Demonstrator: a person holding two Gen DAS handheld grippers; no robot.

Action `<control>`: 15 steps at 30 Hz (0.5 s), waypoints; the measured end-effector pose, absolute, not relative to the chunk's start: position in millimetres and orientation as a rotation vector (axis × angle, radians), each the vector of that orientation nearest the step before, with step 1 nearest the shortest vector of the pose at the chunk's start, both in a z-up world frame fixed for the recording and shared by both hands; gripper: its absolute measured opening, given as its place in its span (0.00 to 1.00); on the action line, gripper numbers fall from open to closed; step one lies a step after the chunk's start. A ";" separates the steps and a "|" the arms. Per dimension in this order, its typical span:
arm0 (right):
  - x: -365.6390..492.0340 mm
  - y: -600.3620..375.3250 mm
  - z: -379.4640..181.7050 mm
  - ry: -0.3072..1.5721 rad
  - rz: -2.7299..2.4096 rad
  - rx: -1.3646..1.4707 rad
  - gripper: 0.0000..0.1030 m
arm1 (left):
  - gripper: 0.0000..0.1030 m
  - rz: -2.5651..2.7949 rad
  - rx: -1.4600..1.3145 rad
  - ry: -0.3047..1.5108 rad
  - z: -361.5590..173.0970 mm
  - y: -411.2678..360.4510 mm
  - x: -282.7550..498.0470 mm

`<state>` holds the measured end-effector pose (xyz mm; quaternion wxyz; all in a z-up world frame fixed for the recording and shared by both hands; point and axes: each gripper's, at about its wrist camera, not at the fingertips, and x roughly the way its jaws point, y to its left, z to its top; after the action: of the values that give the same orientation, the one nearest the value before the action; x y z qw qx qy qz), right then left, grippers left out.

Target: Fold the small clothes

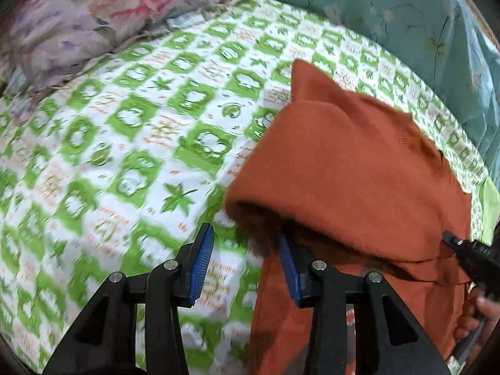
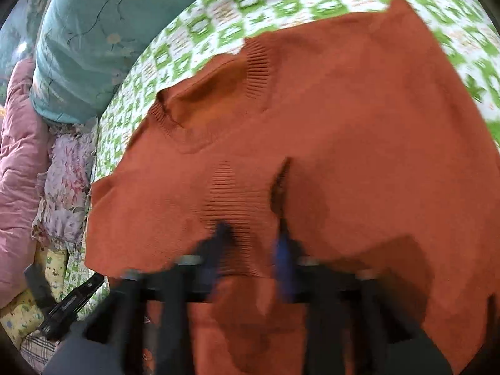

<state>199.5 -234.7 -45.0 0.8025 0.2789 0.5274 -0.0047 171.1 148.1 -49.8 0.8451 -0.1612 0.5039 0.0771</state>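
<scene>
A rust-orange knit sweater (image 1: 350,168) lies partly folded on a green-and-white patterned bedsheet (image 1: 131,118). My left gripper (image 1: 247,250) is open at the sweater's left folded edge; its right blue pad (image 1: 289,265) touches the fabric, its left pad (image 1: 201,262) is over bare sheet. The right gripper shows at the right edge of the left wrist view (image 1: 468,253). In the right wrist view the sweater (image 2: 343,125) fills the frame, ribbed collar up left. My right gripper (image 2: 253,243) is blurred, its fingers apart over a ribbed fold of the sweater.
A teal floral quilt (image 1: 390,9) lies along the bed's far side. A purple-pink floral pillow (image 1: 78,15) sits at the far left. In the right wrist view a pink quilt (image 2: 18,156) and the left gripper (image 2: 72,306) are at the left.
</scene>
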 end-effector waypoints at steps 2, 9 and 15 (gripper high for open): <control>202.7 -231.5 -30.7 1.106 0.012 0.582 0.05 | 0.40 0.159 -0.335 1.057 -52.3 143.2 180.7; 168.3 -291.8 42.0 0.875 -0.098 0.555 0.04 | 0.47 0.134 -0.324 1.052 -54.7 132.2 202.7; 135.1 -339.6 10.5 0.974 -0.214 0.607 0.04 | 0.46 0.120 -0.292 1.063 -56.1 121.3 206.0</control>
<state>135.1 -339.6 10.5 0.8344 0.2864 0.4600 -0.1009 206.0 121.3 -56.1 0.8502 -0.1384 0.5048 0.0568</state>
